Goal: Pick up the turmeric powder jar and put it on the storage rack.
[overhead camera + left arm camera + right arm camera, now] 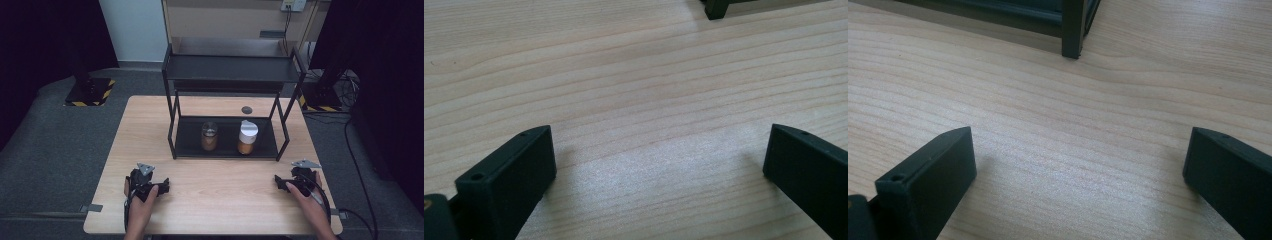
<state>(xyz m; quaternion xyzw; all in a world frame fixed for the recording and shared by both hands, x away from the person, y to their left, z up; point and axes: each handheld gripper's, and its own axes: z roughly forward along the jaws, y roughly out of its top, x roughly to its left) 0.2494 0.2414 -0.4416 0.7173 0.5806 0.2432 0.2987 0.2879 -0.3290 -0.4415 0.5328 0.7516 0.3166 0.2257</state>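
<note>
The left tool (165,186) rests low on the bench (220,200) near its front left corner, held by the person's left hand (142,200). Its jaws stand wide apart, with bare wood grain between them in the left gripper view. The right tool (278,183) sits near the front right corner in the person's right hand (310,200), its jaws likewise spread wide with nothing between them; in the right gripper view a black leg of the rack (1073,30) stands on the wood just ahead. Each tool carries a grey three-cornered plate on top, and the two tools point toward each other across the front of the bench, well apart.

Farther back, in the middle of the bench, stands a black two-level rack (230,70). Its upper shelf looks bare. On its lower shelf stand two jars, side by side and apart from each other. The left jar (209,136) is clear, has no lid that can be made out, and holds a brownish-orange filling in its lower part. The right jar (247,137) holds a similar orange-brown filling and wears a white lid. Both stand upright, well away from either tool.

Behind the rack's lower shelf, a small dark round disc (246,109) lies on the wood.
</note>
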